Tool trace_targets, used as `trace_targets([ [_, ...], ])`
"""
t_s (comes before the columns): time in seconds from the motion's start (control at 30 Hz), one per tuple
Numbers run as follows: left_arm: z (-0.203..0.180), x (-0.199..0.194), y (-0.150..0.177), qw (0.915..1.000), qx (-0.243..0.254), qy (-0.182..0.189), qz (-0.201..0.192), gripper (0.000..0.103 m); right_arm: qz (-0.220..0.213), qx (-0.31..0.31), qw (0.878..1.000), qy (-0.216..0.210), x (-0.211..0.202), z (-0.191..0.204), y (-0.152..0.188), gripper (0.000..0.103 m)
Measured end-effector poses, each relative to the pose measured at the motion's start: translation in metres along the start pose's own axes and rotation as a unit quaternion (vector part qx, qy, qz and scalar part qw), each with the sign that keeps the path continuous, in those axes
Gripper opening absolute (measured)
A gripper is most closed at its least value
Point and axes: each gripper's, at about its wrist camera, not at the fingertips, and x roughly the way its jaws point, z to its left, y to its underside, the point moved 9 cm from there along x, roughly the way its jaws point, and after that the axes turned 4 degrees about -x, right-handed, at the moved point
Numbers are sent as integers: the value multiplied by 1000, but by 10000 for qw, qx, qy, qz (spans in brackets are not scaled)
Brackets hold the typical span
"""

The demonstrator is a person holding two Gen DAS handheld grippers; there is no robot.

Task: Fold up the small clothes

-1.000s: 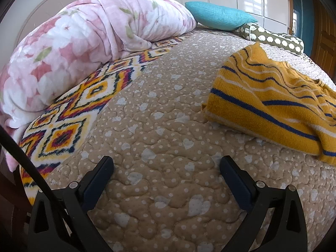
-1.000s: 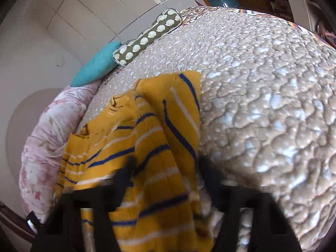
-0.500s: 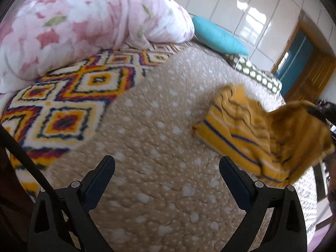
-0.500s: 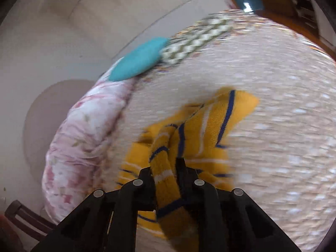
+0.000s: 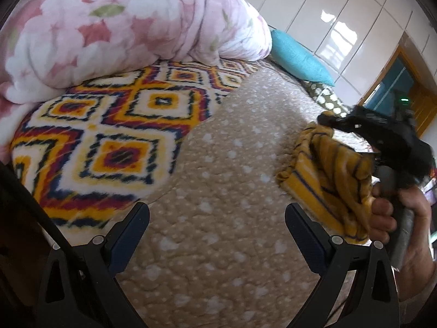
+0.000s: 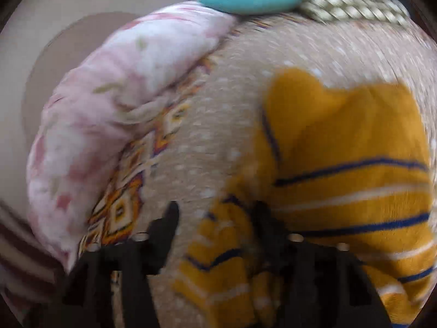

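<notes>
Now, start with the big bed (image 5: 218,164): soft, bumpy, tan with white dots, and a fine place to fold on. Stay away from the pink flowery duvet (image 5: 123,22) and the bright diamond blanket (image 5: 114,136) at the far side. Leave the blue pillow (image 5: 297,57) and the spotty pillow (image 5: 325,95) alone too.

Next, find the yellow striped sweater (image 6: 341,150). Lying on the tan cover, well apart from the duvet, on the right side in the left camera. Bunched up and lumpy, with one part flopped over the rest. Probably a first fold just laid down, not yet neat.

Then check the right gripper (image 6: 215,216). Jaws just been opening, now spread apart, with a loose strip of sweater between the fingers but not squeezed, as far as the blur shows. Lift it straight up and clear. No sideways pull, or the flap may come back with it.

Check the left gripper (image 5: 217,218) as well: spread wide, holding nothing, hanging over bare cover beside the sweater. Bring it across to hold the near edge down.

To do this step well:
- Let the flap drop flat before moving on.
- Line up the edges and push out the lumps.
- Pinch only the sweater, never the tan cover under it.
- Keep the hand (image 5: 404,218) on the right gripper slow and steady.
</notes>
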Motion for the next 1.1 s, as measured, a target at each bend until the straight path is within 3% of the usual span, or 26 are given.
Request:
trace_targets([
  [0.07,-13,0,-7,9998,-10,215,2,100,-169,-261,9991,-294,-31,13,-2,67],
  [0.17,-38,1,-14,9989,117,459,9,100,-599,-413,9969,-295,-81,11,-5,69],
  [0.27,-73,7,-22,9968,398,687,64,100,-944,-334,9945,314,-116,-21,-1,71],
  [0.4,-138,17,-40,9887,874,1196,220,100,-892,-48,9905,1050,-136,-80,26,71],
  [0.47,-158,26,-49,9865,1108,1185,234,100,-857,116,9889,1208,-142,-103,42,71],
  [0.53,-175,47,-59,9860,1374,904,282,98,-816,243,9885,1251,-142,-115,53,71],
  [0.57,-180,57,-59,9841,1518,841,383,84,-778,295,9886,1255,-141,-120,59,71],
  [0.6,-183,73,-52,9797,1796,581,679,50,-734,329,9889,1249,-140,-124,65,71],
  [0.67,-169,94,-36,9745,1907,206,1163,7,-661,343,9898,1217,-139,-126,73,71],
  [0.7,-159,100,-27,9743,1845,123,1283,4,-643,315,9902,1196,-140,-127,78,71],
  [0.8,-120,115,-7,9752,1625,-253,1482,4,-601,105,9902,1253,-138,-126,80,71],
  [0.93,-96,99,-9,9853,937,387,1375,8,-817,-203,9881,1290,-135,-108,73,71],
  [0.97,-90,92,-14,9880,884,383,1205,23,-867,-399,9878,1227,-134,-95,70,71],
  [1.0,-85,87,-18,9905,862,335,1022,46,-857,-584,9876,1182,-131,-84,68,71],
  [1.07,-78,81,-27,9941,818,227,677,68,-723,-1135,9844,1136,-118,-57,67,71],
  [1.1,-72,81,-32,9955,815,145,464,69,-650,-1421,9804,1200,-110,-46,67,71],
])
